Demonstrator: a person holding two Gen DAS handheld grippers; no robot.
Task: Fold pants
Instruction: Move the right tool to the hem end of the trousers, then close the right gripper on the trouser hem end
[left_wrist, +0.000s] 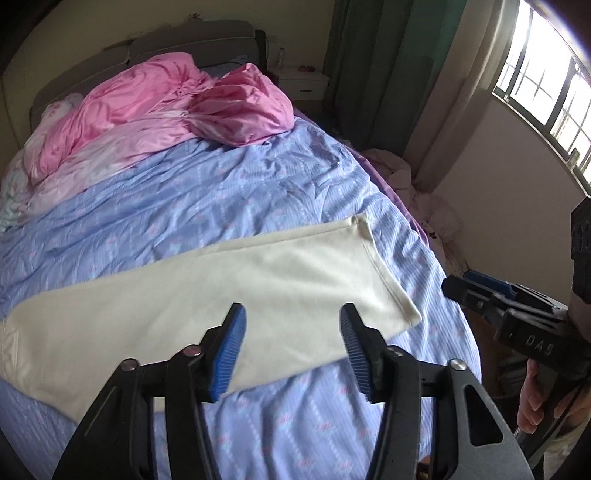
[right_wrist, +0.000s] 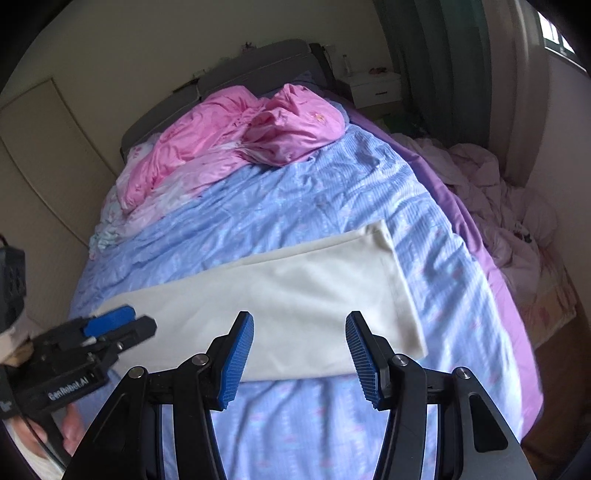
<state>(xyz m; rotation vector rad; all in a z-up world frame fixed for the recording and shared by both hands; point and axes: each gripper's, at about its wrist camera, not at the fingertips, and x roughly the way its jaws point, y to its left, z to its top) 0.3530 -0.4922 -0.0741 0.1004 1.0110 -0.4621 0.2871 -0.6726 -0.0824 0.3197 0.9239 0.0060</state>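
- One bed fills the room's middle, spread with a rumpled light-blue patterned cotton sheet (left_wrist: 221, 192); a grey padded headboard (left_wrist: 192, 37) stands against a cream wall.
- Crumpled pink satin duvet (left_wrist: 177, 99) heaped at the head end; white bedside cabinet (left_wrist: 303, 79) beyond it, green curtain (left_wrist: 365, 59) and barred window (left_wrist: 543, 85) to the side.
- Pale pink bedding pile (right_wrist: 495, 199) on the floor beside the bed.
- Cream soft-knit pants (left_wrist: 229, 280) lie flat across the near part of the sheet, legs stacked into one long band, hemmed cuff end (left_wrist: 384, 273) toward the window side.
- Left gripper (left_wrist: 291, 350): black frame, ribbed blue pads, jaws spread wide with nothing between, poised over the pants' near edge.
- Right gripper (right_wrist: 299, 354): same build, jaws also wide apart, poised over the near edge close to the cuff end.
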